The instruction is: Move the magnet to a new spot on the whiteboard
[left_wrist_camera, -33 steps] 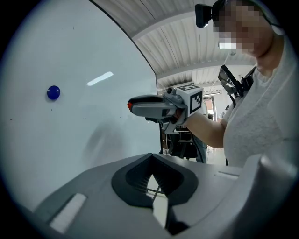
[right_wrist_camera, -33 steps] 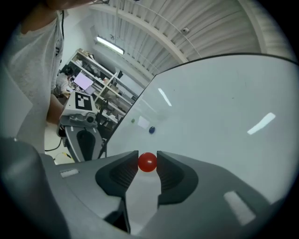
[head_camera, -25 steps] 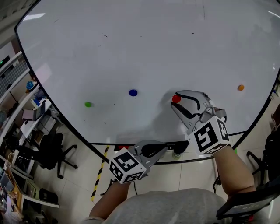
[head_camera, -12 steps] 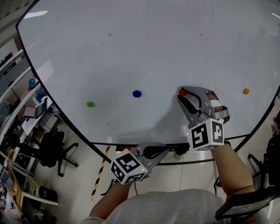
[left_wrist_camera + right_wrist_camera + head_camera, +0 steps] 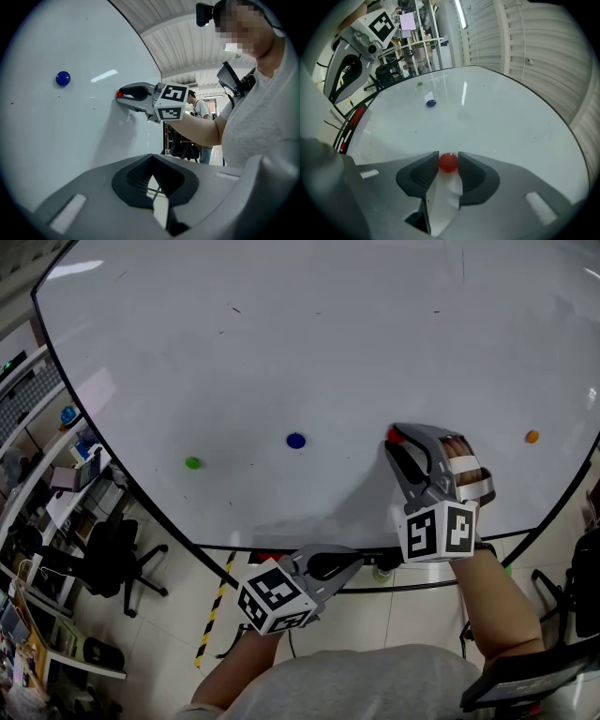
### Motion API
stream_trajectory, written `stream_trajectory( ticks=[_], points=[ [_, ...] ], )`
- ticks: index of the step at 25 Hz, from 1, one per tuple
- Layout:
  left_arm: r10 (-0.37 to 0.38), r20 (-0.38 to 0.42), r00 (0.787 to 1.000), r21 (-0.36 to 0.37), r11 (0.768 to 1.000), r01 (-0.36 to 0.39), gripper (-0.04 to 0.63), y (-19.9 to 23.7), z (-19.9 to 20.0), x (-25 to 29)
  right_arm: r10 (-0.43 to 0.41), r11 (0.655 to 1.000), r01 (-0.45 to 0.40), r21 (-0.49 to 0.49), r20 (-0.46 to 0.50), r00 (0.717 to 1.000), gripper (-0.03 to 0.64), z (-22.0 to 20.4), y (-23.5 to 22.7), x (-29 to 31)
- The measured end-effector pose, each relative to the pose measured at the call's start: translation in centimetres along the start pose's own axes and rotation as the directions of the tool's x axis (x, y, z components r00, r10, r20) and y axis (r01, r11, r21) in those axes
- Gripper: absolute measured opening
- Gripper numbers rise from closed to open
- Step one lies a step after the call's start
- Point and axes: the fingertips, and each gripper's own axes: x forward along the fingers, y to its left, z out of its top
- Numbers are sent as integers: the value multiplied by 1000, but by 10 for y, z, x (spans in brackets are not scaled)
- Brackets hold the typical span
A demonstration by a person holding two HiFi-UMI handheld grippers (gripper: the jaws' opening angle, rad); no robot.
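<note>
A small red magnet [image 5: 393,436] lies against the whiteboard [image 5: 281,334], to the right of a blue magnet [image 5: 296,441]. My right gripper [image 5: 395,440] is shut on the red magnet [image 5: 448,162], which sits pinched between the two jaw tips, touching both. The left gripper view shows this grip from the side, red magnet [image 5: 120,94] at the tip of the right gripper [image 5: 122,95]. My left gripper [image 5: 352,561] hangs below the board's lower edge, jaws together and empty [image 5: 151,157].
A green magnet [image 5: 192,463] sits left of the blue one and an orange magnet [image 5: 532,437] near the board's right edge. Below the board runs a black tray rail [image 5: 375,554]. Desks, shelves and an office chair [image 5: 117,563] stand at the left.
My right gripper has turned more upright and carried the red magnet slightly up the board relative to the blue magnet. The left gripper has stayed in place.
</note>
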Motion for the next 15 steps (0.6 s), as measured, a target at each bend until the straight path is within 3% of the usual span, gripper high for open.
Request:
stream_trajectory(
  ticks=[3, 5, 9, 12, 15],
  points=[
    [0, 2, 1000, 0, 1000, 0, -12, 2, 0, -1, 26, 999, -26, 26, 2, 1000, 129, 1, 2, -1],
    [1, 5, 1000, -2, 1000, -1, -12, 3, 0, -1, 45, 997, -46, 59, 17, 999, 168, 4, 3, -5],
    [-1, 8, 1000, -7, 1000, 1, -12, 2, -1, -2, 123, 974, -133, 183, 62, 990, 170, 11, 8, -25],
    [-1, 16, 1000, -2, 1000, 1, -12, 2, 2, -4, 198, 908, -245, 341, 168, 966, 161, 20, 17, -48],
    [3, 29, 1000, 6, 1000, -3, -12, 2, 6, -9, 260, 785, -375, 493, 287, 922, 113, 28, 35, -71]
  ],
)
